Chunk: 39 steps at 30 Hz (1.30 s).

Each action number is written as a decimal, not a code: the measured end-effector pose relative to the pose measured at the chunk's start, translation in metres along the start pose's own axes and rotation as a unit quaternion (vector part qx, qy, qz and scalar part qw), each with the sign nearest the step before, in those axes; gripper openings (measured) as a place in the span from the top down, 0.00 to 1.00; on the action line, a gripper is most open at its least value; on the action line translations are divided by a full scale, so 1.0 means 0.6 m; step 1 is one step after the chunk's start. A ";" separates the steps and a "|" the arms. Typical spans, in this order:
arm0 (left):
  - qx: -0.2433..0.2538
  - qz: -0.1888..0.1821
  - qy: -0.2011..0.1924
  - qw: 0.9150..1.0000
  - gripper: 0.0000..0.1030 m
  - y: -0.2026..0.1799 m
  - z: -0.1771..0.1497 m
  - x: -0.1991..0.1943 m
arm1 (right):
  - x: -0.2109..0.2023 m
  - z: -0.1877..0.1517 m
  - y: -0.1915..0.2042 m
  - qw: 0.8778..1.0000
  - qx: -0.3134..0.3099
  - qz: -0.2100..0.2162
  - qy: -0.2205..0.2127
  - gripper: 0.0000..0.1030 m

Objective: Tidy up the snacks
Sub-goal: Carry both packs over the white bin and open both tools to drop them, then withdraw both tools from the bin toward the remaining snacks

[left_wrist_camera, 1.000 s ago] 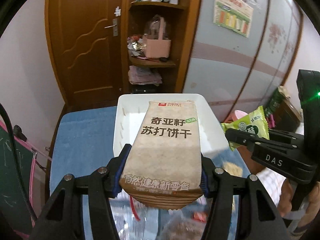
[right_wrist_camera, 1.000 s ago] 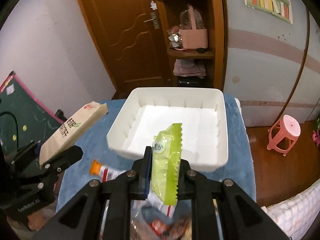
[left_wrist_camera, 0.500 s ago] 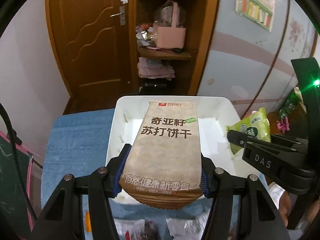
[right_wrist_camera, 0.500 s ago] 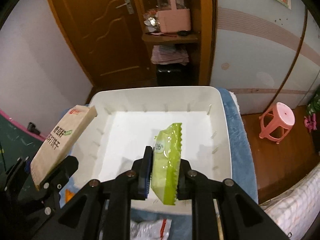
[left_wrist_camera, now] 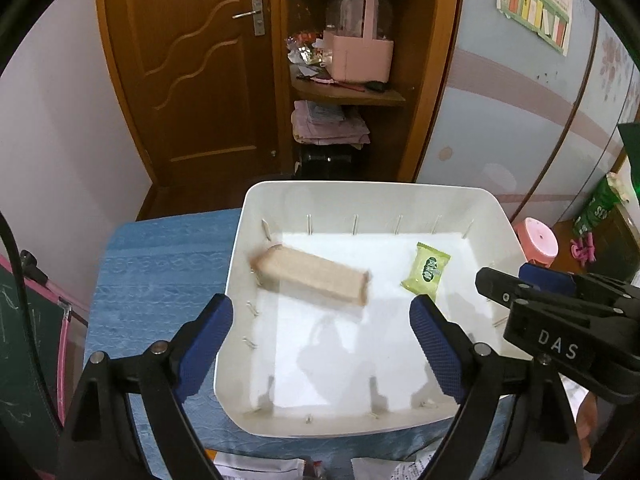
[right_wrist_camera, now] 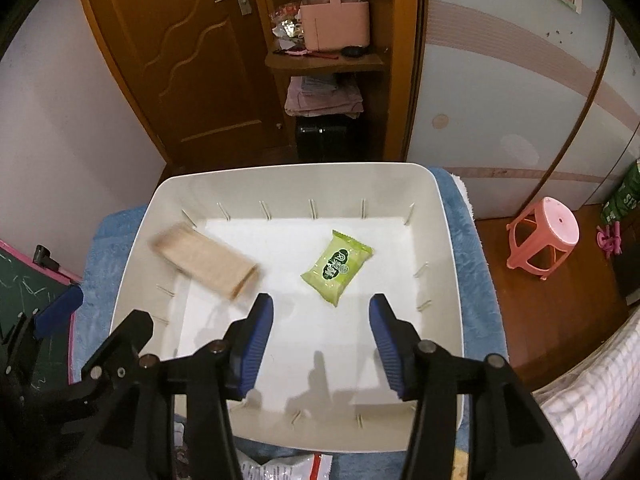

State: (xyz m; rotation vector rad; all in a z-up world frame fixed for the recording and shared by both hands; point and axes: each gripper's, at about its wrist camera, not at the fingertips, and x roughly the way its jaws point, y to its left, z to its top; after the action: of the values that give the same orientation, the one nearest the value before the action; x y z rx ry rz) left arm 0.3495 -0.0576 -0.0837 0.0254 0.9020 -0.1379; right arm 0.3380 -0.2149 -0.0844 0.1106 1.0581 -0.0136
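Note:
A white bin [left_wrist_camera: 440,192] [right_wrist_camera: 448,216] stands on a blue cloth. A brown cracker pack [left_wrist_camera: 312,276] [right_wrist_camera: 208,264], blurred by motion, lies at the bin's left side. Right of it on the bin floor rests a small green snack packet [left_wrist_camera: 427,274] [right_wrist_camera: 336,266]. My left gripper [left_wrist_camera: 320,328] hangs over the bin's near part, its jaws opening wide with nothing between them. My right gripper [right_wrist_camera: 320,320] [left_wrist_camera: 516,280] is also above the bin near its front, jaws opening, nothing between the pads; the green packet lies just beyond its fingertips.
Several snack wrappers [right_wrist_camera: 288,466] [left_wrist_camera: 260,466] lie on the blue cloth [left_wrist_camera: 160,256] before the bin. A pink stool [right_wrist_camera: 548,236] stands on the floor at right, a wooden door [left_wrist_camera: 192,60] and shelf with a pink basket [left_wrist_camera: 360,52] behind. A green chalkboard [right_wrist_camera: 28,280] is at left.
Both grippers opened and let go of their loads. The cracker pack dropped into the bin's left side and the green packet into its right. Both grippers came slightly closer over the bin.

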 end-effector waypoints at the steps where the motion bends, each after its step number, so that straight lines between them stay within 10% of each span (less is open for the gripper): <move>1: -0.003 -0.003 -0.004 1.000 0.13 0.001 0.000 -0.006 | -0.003 -0.001 -0.001 1.000 0.001 -0.001 -0.004 0.51; 21: 0.047 -0.007 -0.082 0.996 0.13 -0.015 -0.044 -0.217 | -0.174 -0.065 0.015 0.996 -0.012 -0.005 -0.084 0.51; 39: 0.026 -0.031 -0.064 0.997 0.13 0.068 -0.172 -0.384 | -0.311 -0.235 0.056 0.989 -0.091 0.024 -0.115 0.35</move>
State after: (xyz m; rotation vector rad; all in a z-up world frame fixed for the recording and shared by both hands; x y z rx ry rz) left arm 0.1332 0.0164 0.0311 0.0357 0.7716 -0.2185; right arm 0.1262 -0.1756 0.0123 -0.0300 0.8218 0.1118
